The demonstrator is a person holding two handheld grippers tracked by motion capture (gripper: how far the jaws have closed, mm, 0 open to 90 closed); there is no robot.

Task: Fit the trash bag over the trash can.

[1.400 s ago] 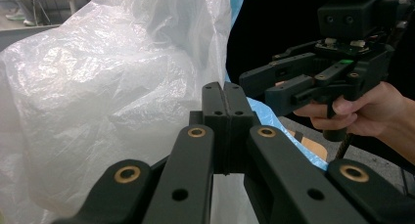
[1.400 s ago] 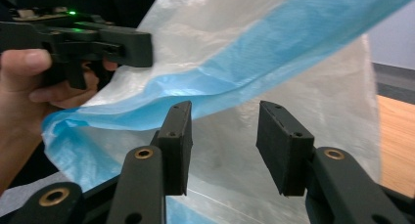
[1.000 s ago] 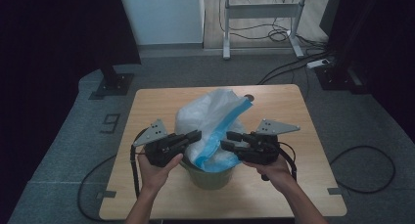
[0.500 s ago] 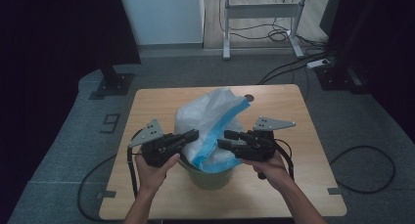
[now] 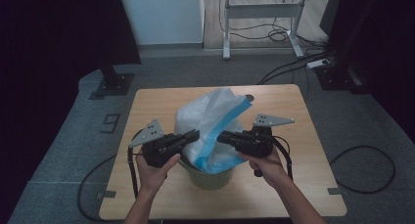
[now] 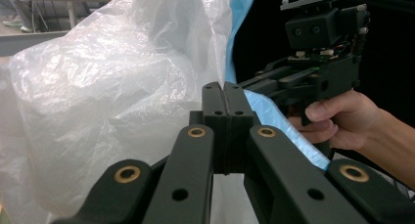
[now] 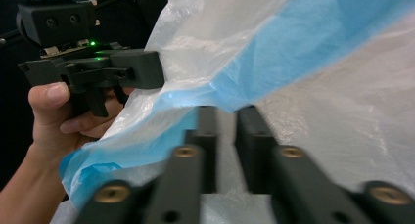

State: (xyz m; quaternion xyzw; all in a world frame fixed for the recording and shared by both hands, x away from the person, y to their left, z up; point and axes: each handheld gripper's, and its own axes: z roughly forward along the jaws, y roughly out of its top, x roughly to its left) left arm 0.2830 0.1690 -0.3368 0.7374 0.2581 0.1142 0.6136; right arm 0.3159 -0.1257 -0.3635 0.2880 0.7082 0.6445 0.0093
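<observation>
A white plastic bag (image 5: 210,116) with a blue rim stands puffed up out of a green bin (image 5: 211,177) at the table's near middle. My left gripper (image 5: 195,134) comes in from the left. Its jaws (image 6: 224,94) are pressed flat together on the bag's film, just under the blue edge. My right gripper (image 5: 220,137) meets the blue rim from the right. Its blurred jaws (image 7: 226,117) have just been closing, leaving a thin slit with bag film in it. Each gripper view also catches the other gripper, held in a hand: right gripper (image 6: 274,82), left gripper (image 7: 147,67).
The wooden table (image 5: 293,116) has bare surface on both sides of the bin. Behind it stand a metal desk frame (image 5: 262,18) and a black stand base (image 5: 112,82). Cables (image 5: 362,155) lie on the grey floor on both sides.
The right gripper has edged slightly up and in toward the bag's blue rim. The left gripper and the bag keep their place.
</observation>
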